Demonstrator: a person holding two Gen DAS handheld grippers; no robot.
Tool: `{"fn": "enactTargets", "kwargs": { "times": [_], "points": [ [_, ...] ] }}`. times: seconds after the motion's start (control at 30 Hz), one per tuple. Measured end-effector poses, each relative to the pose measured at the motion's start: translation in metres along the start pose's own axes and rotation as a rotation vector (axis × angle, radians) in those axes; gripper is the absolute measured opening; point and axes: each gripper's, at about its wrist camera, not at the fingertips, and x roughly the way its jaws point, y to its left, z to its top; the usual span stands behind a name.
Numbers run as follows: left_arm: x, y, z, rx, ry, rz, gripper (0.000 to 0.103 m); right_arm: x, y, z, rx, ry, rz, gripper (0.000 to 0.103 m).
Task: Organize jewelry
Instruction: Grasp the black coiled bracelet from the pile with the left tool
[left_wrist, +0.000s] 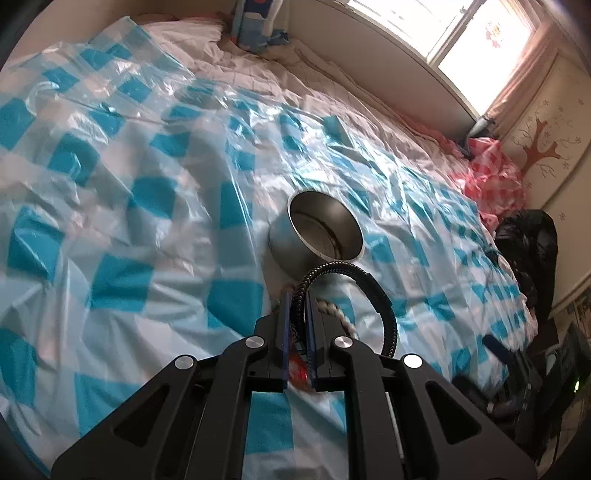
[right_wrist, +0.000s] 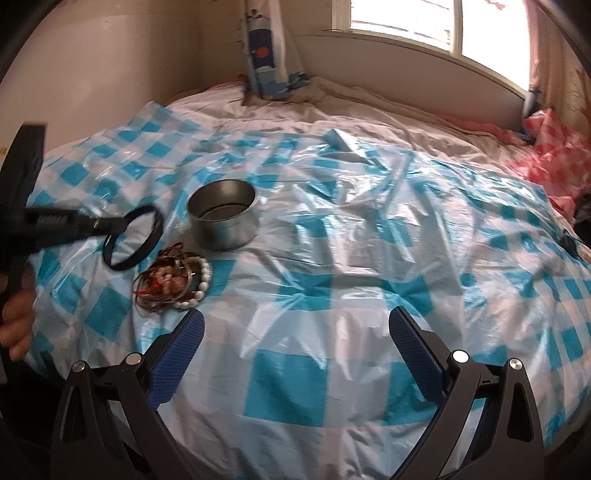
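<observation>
Black braided bracelet (left_wrist: 369, 295) pinched between nearly closed blue pads of left gripper (left_wrist: 298, 317), loop lifted clear of checked plastic sheet (left_wrist: 122, 229). Steel tin (left_wrist: 317, 229) just beyond fingertips, open side up. Remaining jewelry pile (right_wrist: 171, 280) below and just ahead of left gripper. Right gripper (right_wrist: 295, 350) spread wide, holding nothing, tin and pile ahead to its left. No legible writing anywhere.

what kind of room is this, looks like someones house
Most likely a bedroom in a home. The work surface is a bed with a rumpled pale quilt, partly covered by a blue-checked plastic sheet. A window with a curtain sits behind it, and a tree decal decorates the wall.
</observation>
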Motion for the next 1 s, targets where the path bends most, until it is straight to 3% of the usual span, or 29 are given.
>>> {"fn": "enactTargets", "kwargs": {
  "times": [0.17, 0.33, 0.5, 1.0],
  "points": [
    [0.000, 0.007, 0.016, -0.018, -0.034, 0.025, 0.007, 0.009, 0.024, 0.007, -0.062, -0.026, 0.159, 0.096],
    [0.013, 0.030, 0.012, -0.091, -0.004, 0.038, 0.008, 0.028, 0.059, 0.008, -0.163, 0.021, 0.250, 0.096],
    [0.008, 0.030, 0.018, -0.081, -0.035, 0.037, 0.009, 0.054, 0.081, 0.017, -0.222, 0.067, 0.255, 0.096],
    [0.019, 0.030, 0.015, -0.066, 0.007, 0.055, 0.009, 0.115, 0.103, 0.023, -0.232, 0.203, 0.240, 0.094]
  ]
}}
